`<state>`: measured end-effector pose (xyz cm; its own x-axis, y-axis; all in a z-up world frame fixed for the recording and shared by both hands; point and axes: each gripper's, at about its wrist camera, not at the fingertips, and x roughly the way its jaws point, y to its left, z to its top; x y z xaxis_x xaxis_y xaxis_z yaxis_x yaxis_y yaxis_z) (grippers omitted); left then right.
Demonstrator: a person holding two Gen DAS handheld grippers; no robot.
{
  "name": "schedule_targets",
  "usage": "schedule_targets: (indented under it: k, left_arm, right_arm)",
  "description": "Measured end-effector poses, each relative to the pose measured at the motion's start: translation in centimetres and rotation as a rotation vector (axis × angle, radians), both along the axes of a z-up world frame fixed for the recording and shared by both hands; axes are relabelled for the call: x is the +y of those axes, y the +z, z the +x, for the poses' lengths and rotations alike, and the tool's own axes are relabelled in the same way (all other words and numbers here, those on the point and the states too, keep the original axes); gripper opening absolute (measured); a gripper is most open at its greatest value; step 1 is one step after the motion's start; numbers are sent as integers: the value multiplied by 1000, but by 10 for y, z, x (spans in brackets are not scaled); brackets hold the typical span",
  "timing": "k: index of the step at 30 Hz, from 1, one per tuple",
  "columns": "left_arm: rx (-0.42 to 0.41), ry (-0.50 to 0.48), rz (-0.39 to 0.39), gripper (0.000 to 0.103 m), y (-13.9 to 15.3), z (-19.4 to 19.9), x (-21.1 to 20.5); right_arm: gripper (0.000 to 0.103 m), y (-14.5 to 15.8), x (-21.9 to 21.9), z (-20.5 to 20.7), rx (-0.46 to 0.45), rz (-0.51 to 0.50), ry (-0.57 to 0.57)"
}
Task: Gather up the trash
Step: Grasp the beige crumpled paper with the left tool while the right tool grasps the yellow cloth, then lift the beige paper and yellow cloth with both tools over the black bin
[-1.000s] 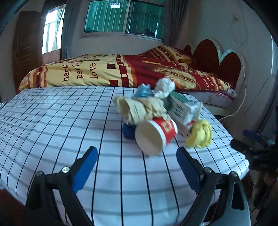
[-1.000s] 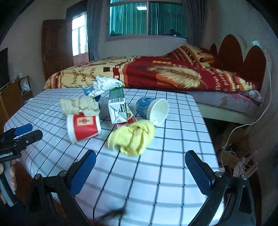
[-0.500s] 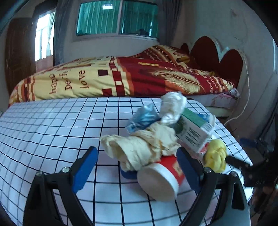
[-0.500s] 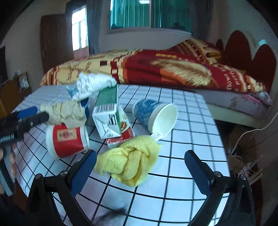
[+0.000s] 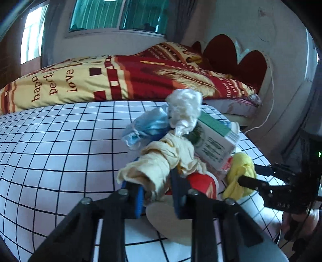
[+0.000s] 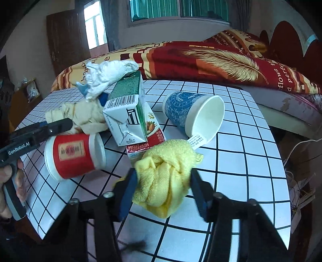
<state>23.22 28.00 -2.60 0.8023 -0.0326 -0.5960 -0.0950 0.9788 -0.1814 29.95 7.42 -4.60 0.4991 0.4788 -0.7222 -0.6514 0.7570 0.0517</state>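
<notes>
Behind the checked tablecloth [image 6: 237, 161] stands a bed with a red and yellow quilt [image 6: 211, 58], under a window with green curtains [image 5: 120, 16].

On the cloth lies a heap of trash. The left gripper [image 5: 156, 193] has just been closing, and its blue pads now press from both sides on the near end of a crumpled beige paper wad [image 5: 159, 163], which sits between the fingers and stretches away toward the far side. Just below and right of that wad lies a red paper cup [image 6: 74, 157] on its side, its base toward the left camera. Farther off, a blue face mask [image 5: 147, 127] and a white crumpled tissue [image 5: 185, 108] rest on top of the heap, beside a green and white drink carton [image 6: 126, 112] that leans on a flattened red carton [image 6: 149, 137].

The right gripper [image 6: 164, 187] has also just been closing. A bunched yellow cloth [image 6: 167, 173] fills the gap between its fingers, and both blue pads touch its sides; the jaws stand about half open around it. To the far right of the cloth a blue patterned paper cup [image 6: 185, 110] lies on its side, its mouth toward the near right. A hand [image 6: 12, 177] at the left edge holds the left gripper's handle.
</notes>
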Motion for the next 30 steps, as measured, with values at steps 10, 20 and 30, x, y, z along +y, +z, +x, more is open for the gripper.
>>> schedule_targets:
  k: [10,20,30]
  left_arm:
    - [-87,28,54,19,28,-44,-12]
    - [-83,80,42,19,26,-87,-7]
    - [-36,168,9,19,4,-90,6]
  right_arm:
    - [6,18,-20,-22,-44,35,18]
    - [15,23,-47,-40,-51,82,-14]
    - [38,-5,1,-3,33,-31,-7]
